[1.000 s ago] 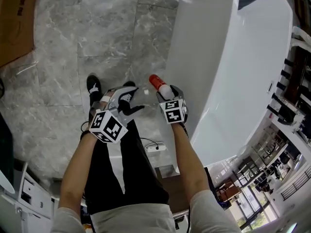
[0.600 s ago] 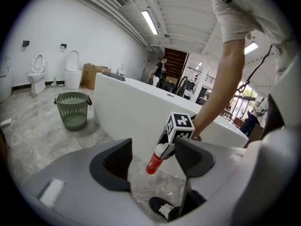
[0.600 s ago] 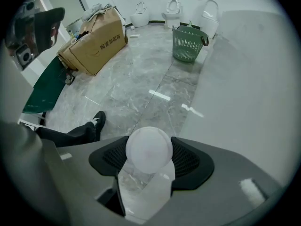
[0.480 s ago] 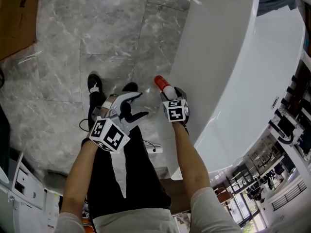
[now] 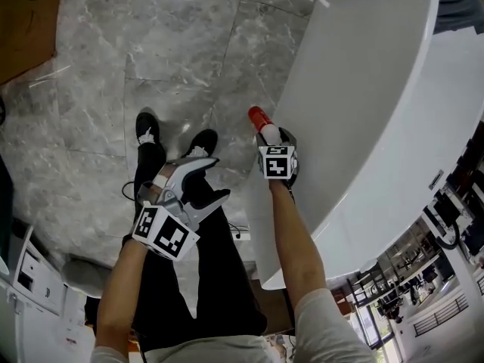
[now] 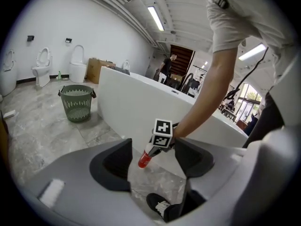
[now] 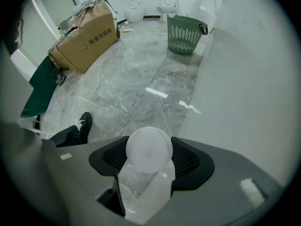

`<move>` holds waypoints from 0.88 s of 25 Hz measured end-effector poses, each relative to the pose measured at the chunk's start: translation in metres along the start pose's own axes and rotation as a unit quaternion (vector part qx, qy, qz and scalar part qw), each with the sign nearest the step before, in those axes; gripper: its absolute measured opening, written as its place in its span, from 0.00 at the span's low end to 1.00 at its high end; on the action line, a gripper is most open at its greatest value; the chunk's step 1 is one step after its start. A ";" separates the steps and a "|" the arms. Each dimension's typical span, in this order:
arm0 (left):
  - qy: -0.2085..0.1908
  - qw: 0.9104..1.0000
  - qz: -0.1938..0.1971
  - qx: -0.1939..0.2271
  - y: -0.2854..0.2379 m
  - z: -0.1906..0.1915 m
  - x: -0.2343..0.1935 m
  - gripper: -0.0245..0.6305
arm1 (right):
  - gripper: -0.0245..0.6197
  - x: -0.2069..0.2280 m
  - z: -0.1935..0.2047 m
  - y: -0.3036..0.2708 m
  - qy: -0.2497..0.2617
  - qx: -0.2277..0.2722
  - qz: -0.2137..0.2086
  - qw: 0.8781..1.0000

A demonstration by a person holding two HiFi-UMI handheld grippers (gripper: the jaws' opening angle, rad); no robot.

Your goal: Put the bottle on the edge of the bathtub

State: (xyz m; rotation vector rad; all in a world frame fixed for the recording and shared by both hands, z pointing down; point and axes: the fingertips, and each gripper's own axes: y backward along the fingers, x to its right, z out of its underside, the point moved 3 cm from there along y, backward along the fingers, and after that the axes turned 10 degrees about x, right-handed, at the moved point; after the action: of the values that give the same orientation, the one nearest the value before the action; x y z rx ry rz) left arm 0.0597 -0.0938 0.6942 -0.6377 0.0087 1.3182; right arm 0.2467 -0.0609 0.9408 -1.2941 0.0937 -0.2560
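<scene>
A clear bottle with a red cap (image 5: 259,118) is held over the marble floor, right beside the white bathtub's outer wall (image 5: 355,97). My right gripper (image 5: 271,136) is shut on it. In the right gripper view its pale round end (image 7: 149,149) fills the gap between the jaws (image 7: 149,158). The left gripper view shows its red end (image 6: 144,159) pointing down, with the tub (image 6: 127,100) behind. Lower left of the bottle, my left gripper (image 5: 219,178) stands open and holds nothing.
A green slatted basket (image 7: 185,27) stands on the floor by the tub's far end. A cardboard box (image 7: 87,36) lies at the far left and toilets (image 6: 41,67) line the back wall. The person's black shoes (image 5: 148,132) and a white power strip (image 5: 239,231) are below.
My right gripper has carried the bottle a little right, closer to the tub wall. The left gripper has dropped back toward the body, still open.
</scene>
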 end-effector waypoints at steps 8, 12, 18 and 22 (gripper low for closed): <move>0.032 0.999 -0.028 0.003 0.002 0.021 -0.009 0.55 | 0.46 0.022 -0.002 -0.045 -0.068 0.004 0.056 0.996; 0.039 0.999 -0.032 0.000 0.001 0.035 -0.012 0.55 | 0.46 0.024 0.004 -0.059 -0.057 0.001 0.060 0.997; 0.043 0.999 -0.031 -0.003 -0.001 0.050 -0.009 0.55 | 0.46 0.025 0.015 -0.073 -0.044 -0.010 0.060 0.997; 0.048 0.998 -0.036 -0.001 0.001 0.056 -0.013 0.55 | 0.46 0.025 0.017 -0.080 -0.042 -0.017 0.060 0.997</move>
State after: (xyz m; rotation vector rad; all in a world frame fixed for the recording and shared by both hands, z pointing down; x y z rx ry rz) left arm 0.0364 -0.0810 0.7451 -0.6959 0.0627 1.2182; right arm 0.2639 -0.0705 1.0241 -1.3270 0.1050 -0.0979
